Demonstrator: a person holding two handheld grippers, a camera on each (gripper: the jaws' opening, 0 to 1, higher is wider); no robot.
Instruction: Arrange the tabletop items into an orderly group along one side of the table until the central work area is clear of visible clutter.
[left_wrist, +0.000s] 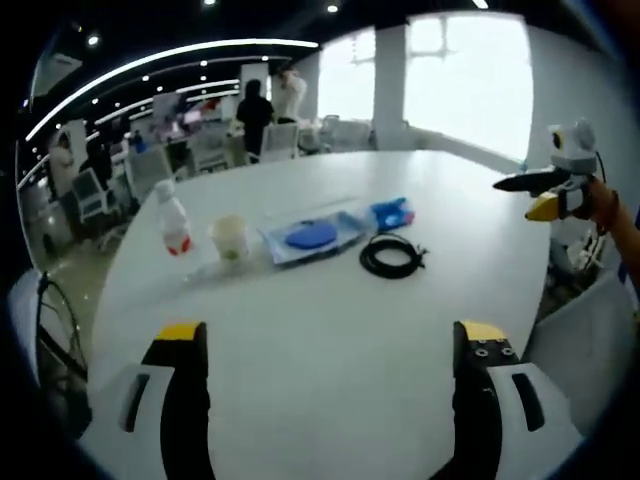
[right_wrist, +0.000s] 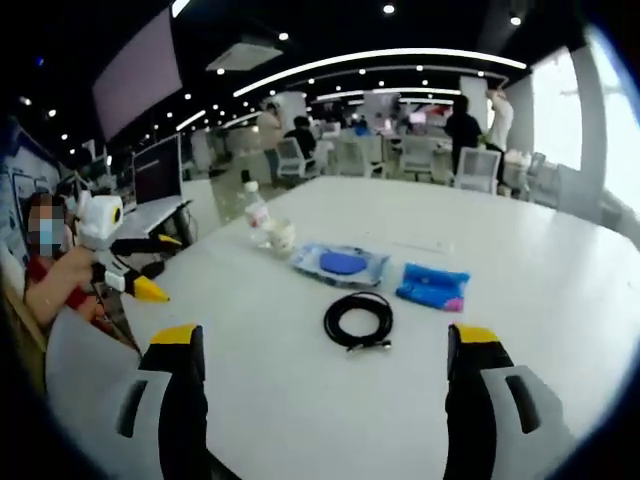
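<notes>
On the white table (left_wrist: 300, 310) lie a plastic bottle with a red label (left_wrist: 172, 220), a pale cup (left_wrist: 230, 238), a clear bag holding a blue disc (left_wrist: 310, 237), a blue packet (left_wrist: 392, 213) and a coiled black cable (left_wrist: 392, 256). My left gripper (left_wrist: 333, 335) hovers open over the near table edge, well short of them. In the right gripper view the bottle (right_wrist: 257, 215), cup (right_wrist: 282, 238), bag (right_wrist: 340, 265), packet (right_wrist: 432, 287) and cable (right_wrist: 358, 320) lie ahead. My right gripper (right_wrist: 326, 342) is open, nothing between its jaws.
The right gripper (left_wrist: 550, 195) shows at the table's right side, and the left gripper (right_wrist: 130, 265) reaches in from the left in a person's hand. White chairs (left_wrist: 280, 140), desks and standing people are beyond the far edge. Bright windows (left_wrist: 465, 80) lie behind.
</notes>
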